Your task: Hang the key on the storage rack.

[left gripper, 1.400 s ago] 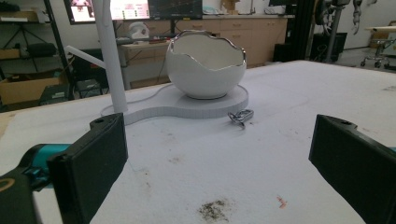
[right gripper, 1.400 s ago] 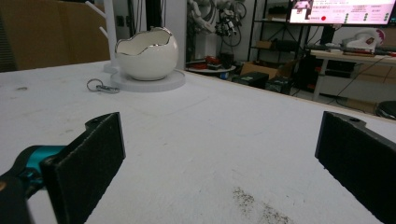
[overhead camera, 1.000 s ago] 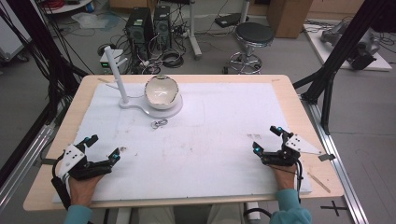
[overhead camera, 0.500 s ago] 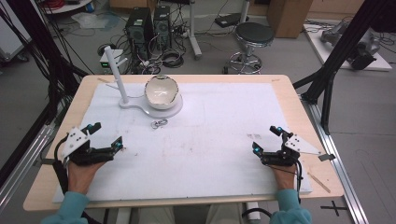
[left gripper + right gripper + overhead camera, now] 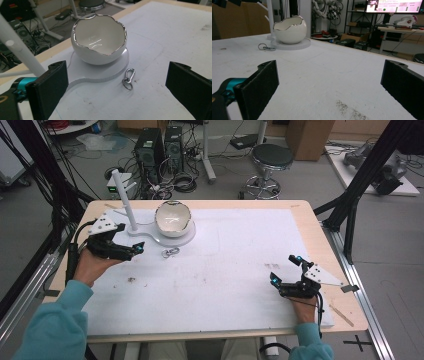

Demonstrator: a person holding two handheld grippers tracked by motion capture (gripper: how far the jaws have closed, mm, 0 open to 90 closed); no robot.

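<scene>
Jaws of left gripper (image 5: 131, 251) gape near unlabelled carabiner (image 5: 128, 79); right gripper (image 5: 285, 270) gapes, perhaps resting.

Both arms are in teal sleeves (image 5: 47, 320), each black gripper (image 5: 289, 270) has teal accents, a grey triangular plate and black cable.

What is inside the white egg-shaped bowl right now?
The white bowl looks empty: bare glossy inner wall shows, though its near rim hides the very bottom. The metal clip lies outside, on the mat.
</scene>
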